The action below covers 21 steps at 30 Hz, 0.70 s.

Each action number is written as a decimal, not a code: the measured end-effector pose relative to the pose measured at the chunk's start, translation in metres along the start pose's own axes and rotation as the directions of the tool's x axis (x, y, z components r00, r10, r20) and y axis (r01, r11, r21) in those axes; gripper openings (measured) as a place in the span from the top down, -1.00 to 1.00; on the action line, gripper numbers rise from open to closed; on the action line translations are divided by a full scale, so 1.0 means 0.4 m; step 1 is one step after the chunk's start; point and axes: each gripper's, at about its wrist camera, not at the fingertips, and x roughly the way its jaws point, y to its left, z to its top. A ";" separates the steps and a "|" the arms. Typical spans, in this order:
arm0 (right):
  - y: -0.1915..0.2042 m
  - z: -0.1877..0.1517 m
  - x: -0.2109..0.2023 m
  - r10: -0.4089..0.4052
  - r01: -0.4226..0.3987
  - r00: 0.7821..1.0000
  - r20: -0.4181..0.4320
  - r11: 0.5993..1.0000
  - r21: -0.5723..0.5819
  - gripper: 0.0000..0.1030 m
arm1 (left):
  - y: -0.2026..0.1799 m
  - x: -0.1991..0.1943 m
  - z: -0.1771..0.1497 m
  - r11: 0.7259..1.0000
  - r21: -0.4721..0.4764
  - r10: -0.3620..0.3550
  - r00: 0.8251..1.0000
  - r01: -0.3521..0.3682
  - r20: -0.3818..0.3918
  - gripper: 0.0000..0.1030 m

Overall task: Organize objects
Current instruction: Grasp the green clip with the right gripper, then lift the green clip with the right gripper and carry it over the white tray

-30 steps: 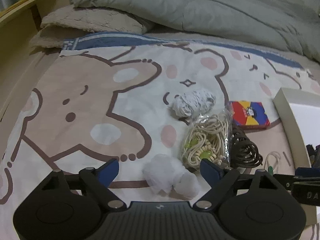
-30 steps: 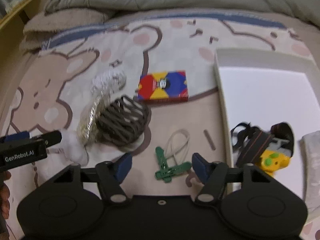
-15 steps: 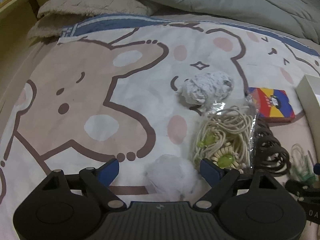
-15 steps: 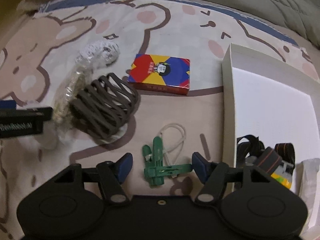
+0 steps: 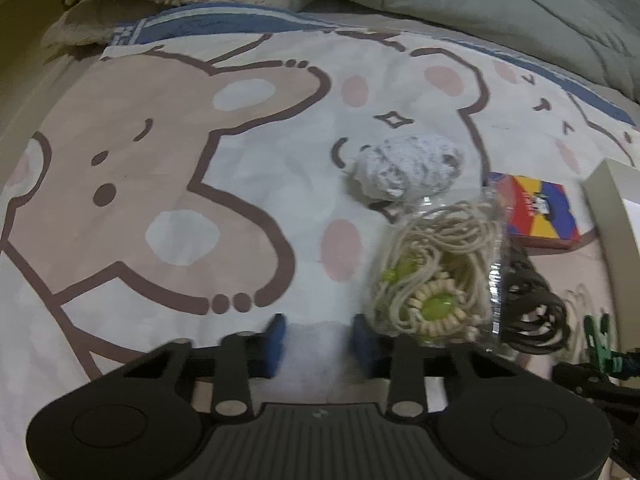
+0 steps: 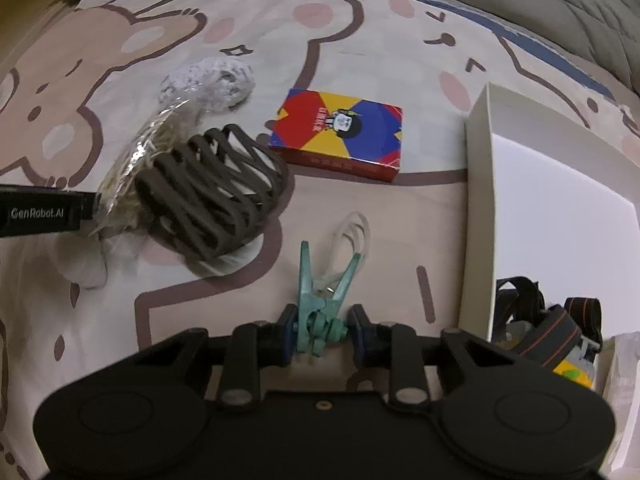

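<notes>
Your right gripper (image 6: 320, 330) clamps the green clothespin (image 6: 320, 300) at six o'clock, your left gripper (image 5: 319, 338) pinches the white wad (image 5: 316, 344), only the headlamp (image 6: 552, 332) sits in the tray (image 6: 478, 184) at three o'clock, and several items remain.

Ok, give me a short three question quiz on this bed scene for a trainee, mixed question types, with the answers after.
1. True or false: the right gripper has its jaws around the green plastic clothespin.
2. What lies between the left gripper jaws? A) red, yellow and blue card box B) white crumpled tissue wad C) dark brown coiled band
3. Fill in: the headlamp with the black and orange strap lies inside the white ____.

Key: 1 true. 2 B, the white crumpled tissue wad. 3 tray.
</notes>
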 end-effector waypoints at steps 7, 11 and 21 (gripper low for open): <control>-0.007 -0.010 -0.027 0.003 -0.003 1.000 0.027 1.000 0.015 0.45 | -0.005 -0.034 -0.008 1.000 0.023 -0.003 1.000 0.003 0.026 0.47; -0.010 -0.015 -0.047 -0.003 0.002 0.999 0.047 1.000 0.018 0.45 | 0.010 -0.058 -0.011 1.000 0.013 -0.013 0.999 0.013 0.042 0.48; -0.020 -0.028 -0.096 0.017 -0.020 0.996 0.093 0.999 0.032 0.45 | 0.039 -0.112 -0.023 0.999 -0.003 -0.038 0.996 0.039 0.079 0.49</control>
